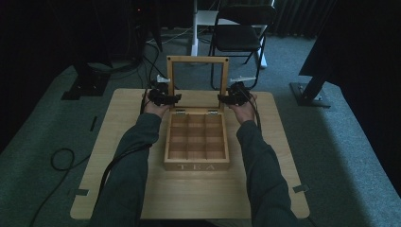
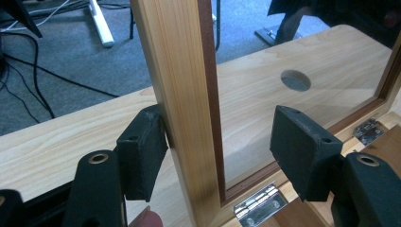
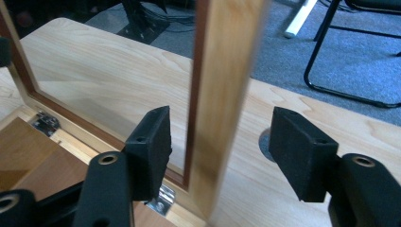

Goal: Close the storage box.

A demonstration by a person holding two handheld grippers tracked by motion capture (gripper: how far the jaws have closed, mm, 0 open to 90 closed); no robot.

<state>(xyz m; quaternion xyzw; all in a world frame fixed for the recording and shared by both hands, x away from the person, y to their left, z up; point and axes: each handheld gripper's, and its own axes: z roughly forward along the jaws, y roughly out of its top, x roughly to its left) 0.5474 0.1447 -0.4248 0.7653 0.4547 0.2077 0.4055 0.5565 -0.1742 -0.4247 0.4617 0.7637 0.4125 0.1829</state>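
- Black fingers point(image 2: 142, 151) of the left gripper point(image 2: 222, 156) rise closest to the lens in the left gripper view, spread apart with the lid's left post standing between them; the outer pad touches the post's outer face, while the other pad stands well clear over the glass pane, so nothing is clamped.
- Mirrored on the other side, the right gripper point(image 3: 227, 151) straddles the lid's right post, its fingers point(image 3: 151, 142) likewise released, with a gap showing on each side of the wood.
- Between the two hands, the tea box point(image 1: 196, 142) sits mid-surface with its front, lettered TEA, facing the person; its grid of compartments looks empty.
- Its lid point(image 1: 197, 78), a wooden frame round a clear pane, stands upright on two metal hinges point(image 2: 257, 205) at the box's back edge.
- Bracketing one post with each gripper looks deliberate: pushing evenly on both sides should swing the frame without twisting the hinges.
- Holding low, near the hinges, gives little leverage, so I judge that a steady, gentle push is needed.
- Wooden surface point(image 1: 118, 142) around the box is bare, with a round hole point(image 2: 295, 80) behind the lid.
- Beyond it, a folding chair point(image 1: 239, 33) stands on the carpet.
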